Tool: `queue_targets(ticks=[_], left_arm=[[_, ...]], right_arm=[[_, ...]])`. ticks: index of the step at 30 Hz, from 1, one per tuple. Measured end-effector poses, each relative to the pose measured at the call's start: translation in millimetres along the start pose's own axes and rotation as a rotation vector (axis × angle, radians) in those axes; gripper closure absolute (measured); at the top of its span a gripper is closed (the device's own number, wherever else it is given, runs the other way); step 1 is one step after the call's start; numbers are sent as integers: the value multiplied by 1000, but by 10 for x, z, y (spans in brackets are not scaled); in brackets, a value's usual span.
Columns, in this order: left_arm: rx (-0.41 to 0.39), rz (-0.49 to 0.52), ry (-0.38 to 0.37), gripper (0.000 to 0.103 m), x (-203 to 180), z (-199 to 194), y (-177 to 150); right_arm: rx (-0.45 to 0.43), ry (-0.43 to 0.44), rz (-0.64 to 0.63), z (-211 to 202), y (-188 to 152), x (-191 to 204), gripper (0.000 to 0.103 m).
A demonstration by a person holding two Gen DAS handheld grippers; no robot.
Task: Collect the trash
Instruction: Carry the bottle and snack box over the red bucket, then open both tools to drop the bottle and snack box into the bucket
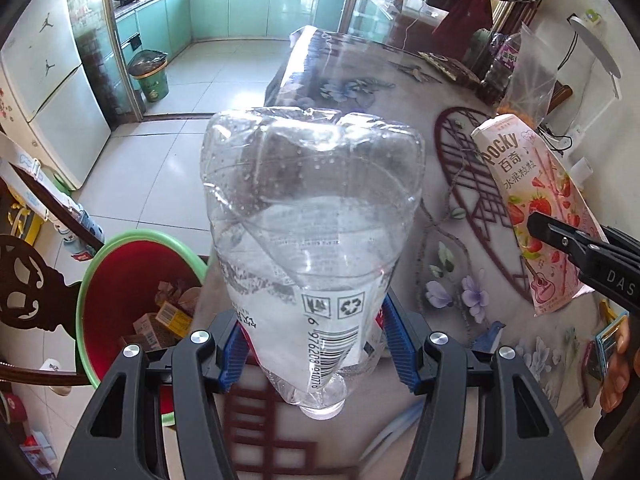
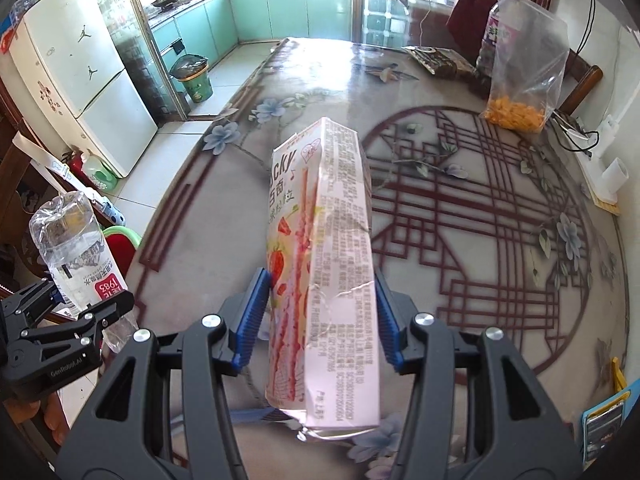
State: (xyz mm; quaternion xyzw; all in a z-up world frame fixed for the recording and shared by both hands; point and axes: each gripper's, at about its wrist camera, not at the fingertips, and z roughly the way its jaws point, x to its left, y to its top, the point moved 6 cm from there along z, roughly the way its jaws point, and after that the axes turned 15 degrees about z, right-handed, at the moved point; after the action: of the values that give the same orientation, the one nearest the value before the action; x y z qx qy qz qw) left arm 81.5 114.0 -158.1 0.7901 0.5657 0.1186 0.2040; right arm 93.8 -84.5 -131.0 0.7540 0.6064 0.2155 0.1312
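My left gripper (image 1: 314,350) is shut on an empty clear plastic bottle (image 1: 312,240), held bottom-forward above the table's left edge. It also shows in the right wrist view (image 2: 74,248) at far left. My right gripper (image 2: 318,320) is shut on a pink Pocky box (image 2: 324,280), held above the table. The box (image 1: 532,200) and the right gripper's finger (image 1: 560,236) also show at the right of the left wrist view. A red bin with a green rim (image 1: 86,292) stands on the floor below left of the bottle, with cardboard scraps inside.
The table (image 2: 480,220) has a glossy flowered cloth. At its far right stand a clear bag of orange snacks (image 2: 520,92), a dark bottle and a dark packet (image 2: 436,60). A fridge (image 2: 84,92) and a green kitchen bin (image 2: 192,76) stand at the left. A dark carved chair (image 1: 32,292) is beside the red bin.
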Motion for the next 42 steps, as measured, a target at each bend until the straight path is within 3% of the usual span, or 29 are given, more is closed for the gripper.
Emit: queue_targets(ticks=[16, 28, 37, 38, 40, 42], left_arm=[[-19, -95, 47, 47, 857, -164, -300], [67, -249, 133, 47, 1734, -102, -999], [117, -319, 140, 46, 2032, 23, -1298], [116, -323, 138, 44, 2039, 24, -1296], [109, -333, 140, 31, 2078, 15, -1285], [86, -337, 151, 25, 2077, -42, -1247]], right_arm=[[22, 73, -102, 12, -201, 987, 53], [190, 229, -226, 335, -742, 2067, 53], [279, 242, -277, 599, -1003, 2441, 50], [279, 245, -274, 610, -992, 2457, 48], [267, 242, -263, 593, -964, 2469, 38], [248, 241, -257, 540, -928, 2471, 38]])
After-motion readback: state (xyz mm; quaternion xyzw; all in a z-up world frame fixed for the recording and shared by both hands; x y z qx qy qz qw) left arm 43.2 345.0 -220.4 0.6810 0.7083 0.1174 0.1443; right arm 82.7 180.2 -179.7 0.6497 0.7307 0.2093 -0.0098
